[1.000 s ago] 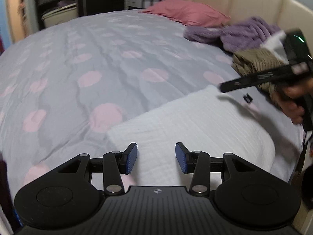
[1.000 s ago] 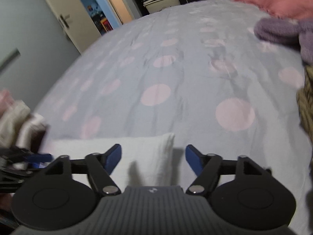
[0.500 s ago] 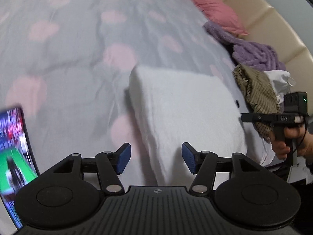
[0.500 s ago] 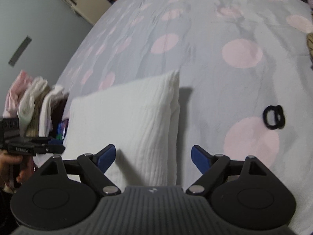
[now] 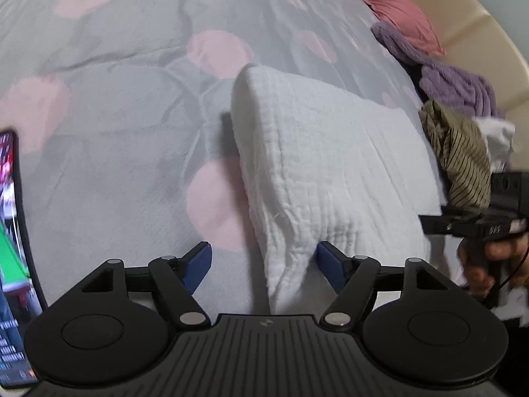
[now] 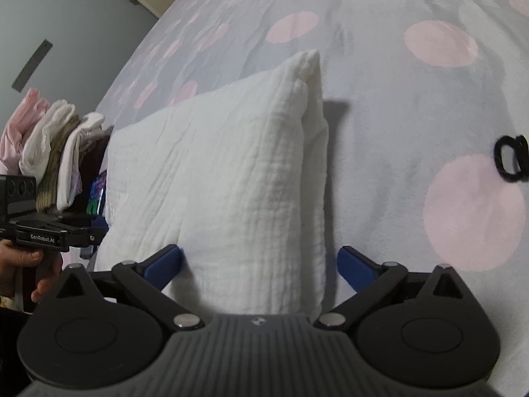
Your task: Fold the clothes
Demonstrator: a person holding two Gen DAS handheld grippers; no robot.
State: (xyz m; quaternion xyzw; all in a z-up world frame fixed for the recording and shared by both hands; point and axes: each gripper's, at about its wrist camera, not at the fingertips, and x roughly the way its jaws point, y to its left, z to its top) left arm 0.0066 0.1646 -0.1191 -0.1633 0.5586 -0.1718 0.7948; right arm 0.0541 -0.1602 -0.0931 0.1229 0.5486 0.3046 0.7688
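big soft grey bedspread with pink dots (image 5: 132, 152), folded white crinkly cotton cloth (image 5: 330, 172) lying on it, left hand-held gripper (image 5: 264, 266) and right hand-held gripper (image 6: 259, 264) both wide open, straddling its near corners, gripping nothing

pink pillow (image 5: 396, 6) | lit screen (image 5: 8, 231) | black hair tie (image 6: 512, 158)

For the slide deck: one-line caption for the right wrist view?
Open right tool straddles the near corner of a folded white cloth on a pink-dotted grey bedspread; left tool at left.
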